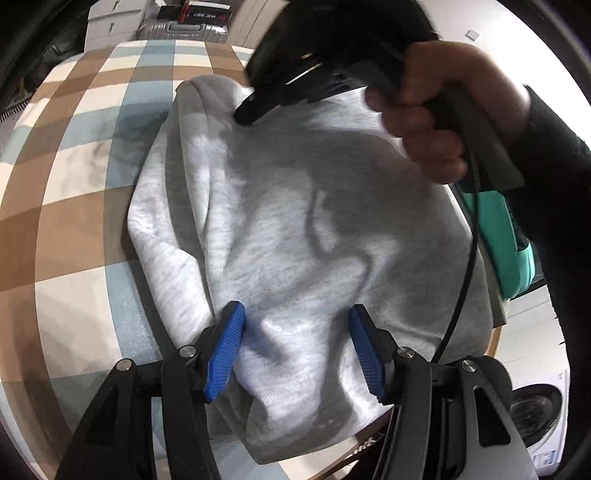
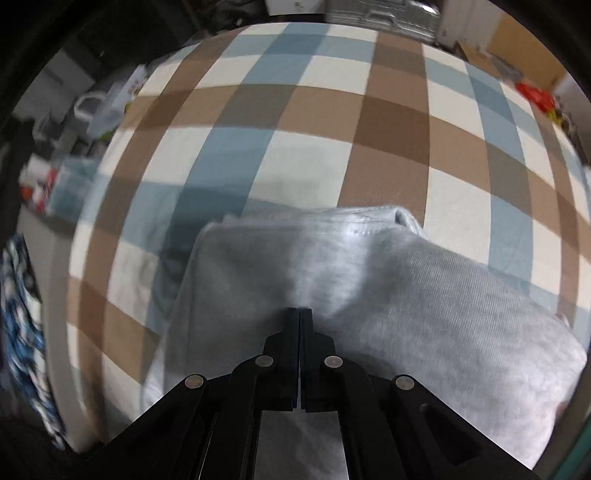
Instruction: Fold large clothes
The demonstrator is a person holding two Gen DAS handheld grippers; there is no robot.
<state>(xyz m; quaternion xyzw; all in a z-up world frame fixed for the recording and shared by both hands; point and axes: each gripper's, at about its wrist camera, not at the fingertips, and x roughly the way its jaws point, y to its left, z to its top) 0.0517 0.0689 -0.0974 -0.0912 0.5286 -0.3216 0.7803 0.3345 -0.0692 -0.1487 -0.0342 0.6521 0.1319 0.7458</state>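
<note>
1. Left gripper [image 1: 295, 332]: jaws about half apart, blue pads [image 1: 225, 354] standing on either side of a raised fold of the grey garment [image 1: 295, 229]; pads not clearly pressing on the cloth, nothing clamped.
2. Right gripper [image 2: 300, 314]: jaws fully together, nothing between them; tips pointing down at the grey garment, near its far corner, contact not sure because of blur.
3. Seen from the left wrist: right gripper [image 1: 251, 110] over the far end of the garment, carried by a hand [image 1: 436, 110] in a dark sleeve [image 1: 554, 192]; a black cable [image 1: 465, 258] hanging from it across the garment's right side.
4. Grey garment: one piece, folded into a thick wrinkled bundle, lying on the checked surface [image 1: 74, 184] in brown, blue and cream squares, its near edge hanging over the rim of the surface.
5. Around the garment: a teal thing [image 1: 513, 240] at its right, partly hidden by the sleeve; a white washing machine [image 1: 535, 406] lower at the right; a silver suitcase [image 1: 184, 31] beyond the far end of the surface.
6. Count: two grippers, one garment, one hand in view.
</note>
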